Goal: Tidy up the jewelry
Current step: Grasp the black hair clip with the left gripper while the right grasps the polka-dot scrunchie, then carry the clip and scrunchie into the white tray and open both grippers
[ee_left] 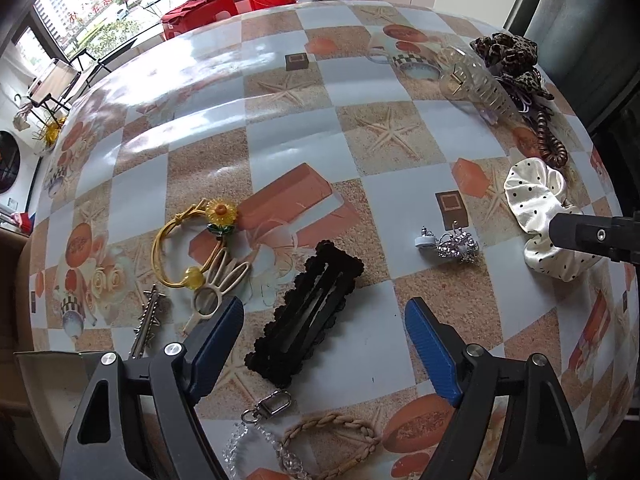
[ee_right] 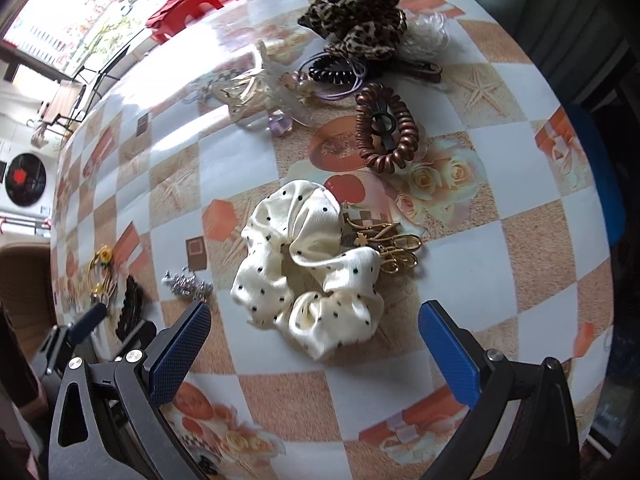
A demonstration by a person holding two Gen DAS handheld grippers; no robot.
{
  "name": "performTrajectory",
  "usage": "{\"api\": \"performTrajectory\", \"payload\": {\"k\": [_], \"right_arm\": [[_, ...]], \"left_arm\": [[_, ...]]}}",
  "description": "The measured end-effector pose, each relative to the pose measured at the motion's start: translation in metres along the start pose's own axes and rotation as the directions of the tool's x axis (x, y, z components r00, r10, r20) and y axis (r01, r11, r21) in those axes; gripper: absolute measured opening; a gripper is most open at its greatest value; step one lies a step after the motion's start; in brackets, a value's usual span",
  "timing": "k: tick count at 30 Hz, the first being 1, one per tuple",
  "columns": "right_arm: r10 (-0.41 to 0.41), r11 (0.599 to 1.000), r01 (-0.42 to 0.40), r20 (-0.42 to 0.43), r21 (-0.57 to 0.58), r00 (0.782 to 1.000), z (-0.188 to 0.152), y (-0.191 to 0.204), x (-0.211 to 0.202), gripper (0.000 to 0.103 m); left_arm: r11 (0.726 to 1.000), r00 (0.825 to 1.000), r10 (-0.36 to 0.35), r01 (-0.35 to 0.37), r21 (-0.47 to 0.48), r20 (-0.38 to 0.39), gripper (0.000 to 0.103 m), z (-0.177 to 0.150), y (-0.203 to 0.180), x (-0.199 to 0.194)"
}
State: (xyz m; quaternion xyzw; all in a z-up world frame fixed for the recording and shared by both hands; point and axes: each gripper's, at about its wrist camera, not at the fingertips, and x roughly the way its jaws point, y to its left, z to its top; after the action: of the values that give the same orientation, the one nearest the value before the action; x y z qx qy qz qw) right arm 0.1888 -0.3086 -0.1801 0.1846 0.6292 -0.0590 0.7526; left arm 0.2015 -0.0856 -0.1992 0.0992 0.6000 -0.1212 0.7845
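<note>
On the checked tablecloth point(ee_left: 280, 120) a black scalloped hair clip point(ee_left: 308, 308) lies slantwise. My left gripper point(ee_left: 324, 308) points down over it, open, its blue pads either side of the clip and clear of it. In the right wrist view a cream polka-dot scrunchie point(ee_right: 308, 276) lies below my right gripper point(ee_right: 316, 312), which stands open and wide of the fabric. A gold clip point(ee_right: 384, 248) rests against the scrunchie's right side. One right gripper finger point(ee_left: 592, 236) shows over the scrunchie point(ee_left: 536, 196) in the left wrist view.
Left of the black clip lie a yellow sunflower hair tie point(ee_left: 192, 248), a cream bunny clip point(ee_left: 220, 280) and a silver pin point(ee_left: 150, 320). Rhinestone earrings point(ee_left: 452, 244) sit between the grippers. Farther back are a copper spiral tie point(ee_right: 384, 132), leopard bow point(ee_right: 360, 16) and clear claw clip point(ee_right: 256, 92).
</note>
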Motion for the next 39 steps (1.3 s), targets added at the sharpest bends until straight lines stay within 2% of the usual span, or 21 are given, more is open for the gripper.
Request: {"api": "performTrajectory", "payload": {"k": [2,5,6,7,8,9,10,11,12,15,28,34,39], "right_arm": [[-0.006,1.000,0.006,-0.002,0.010,1.000,0.001,0.000,0.006,0.102],[-0.004,1.000,0.004,-0.008,0.030,1.000,0.003,-0.001,0.013,0.091],[-0.011,1.000,0.011,0.006,0.025,1.000,0.003,0.001,0.013,0.089],[-0.014,1.000,0.014,0.015,0.016,1.000,0.003,0.003,0.012,0.085],[-0.020,1.000,0.020,0.021,0.003,1.000,0.004,0.005,0.011,0.075],[-0.010,1.000,0.011,0.025,-0.010,1.000,0.005,0.007,0.011,0.062],[0.000,1.000,0.000,0.024,-0.015,1.000,0.005,0.009,0.011,0.054],[0.012,1.000,-0.012,0.020,-0.014,1.000,0.005,0.011,0.011,0.042],[0.019,1.000,-0.019,0.020,-0.012,1.000,0.005,0.012,0.011,0.034],[0.027,0.999,-0.026,0.039,-0.026,0.999,0.005,0.017,0.008,0.022],[0.105,0.988,-0.096,0.075,-0.121,0.992,-0.016,0.028,-0.034,0.019],[0.134,0.978,-0.122,0.067,-0.167,0.989,-0.039,0.034,-0.057,0.019],[0.164,0.962,-0.149,0.048,-0.229,0.985,-0.057,0.063,-0.069,0.019]], "left_arm": [[1.000,1.000,-0.004,0.004,-0.007,-0.011,0.083,0.000,0.000,0.006],[1.000,1.000,-0.011,0.011,-0.012,-0.001,0.082,0.003,-0.001,0.007],[1.000,1.000,-0.015,0.015,-0.010,0.003,0.080,0.003,-0.002,0.007],[1.000,1.000,-0.018,0.018,-0.005,0.011,0.074,0.002,-0.002,0.006],[1.000,1.000,-0.023,0.023,-0.001,0.017,0.070,-0.001,-0.001,0.003],[1.000,0.999,-0.025,0.025,0.005,0.023,0.061,0.000,-0.002,0.002],[1.000,0.999,-0.027,0.027,0.008,0.025,0.051,-0.002,0.000,0.000],[1.000,0.999,-0.030,0.030,0.008,0.028,0.045,-0.001,0.001,-0.001],[0.999,0.999,-0.032,0.032,0.008,0.029,0.040,-0.001,0.001,-0.002],[0.999,0.999,-0.036,0.035,0.007,0.034,0.039,-0.003,0.002,-0.005],[0.997,0.992,-0.071,0.075,-0.037,0.103,0.039,-0.017,-0.001,-0.053],[0.990,0.986,-0.073,0.089,-0.107,0.149,0.039,-0.035,0.013,-0.087],[0.977,0.983,-0.045,0.080,-0.197,0.175,0.039,-0.064,0.043,-0.116]]}}
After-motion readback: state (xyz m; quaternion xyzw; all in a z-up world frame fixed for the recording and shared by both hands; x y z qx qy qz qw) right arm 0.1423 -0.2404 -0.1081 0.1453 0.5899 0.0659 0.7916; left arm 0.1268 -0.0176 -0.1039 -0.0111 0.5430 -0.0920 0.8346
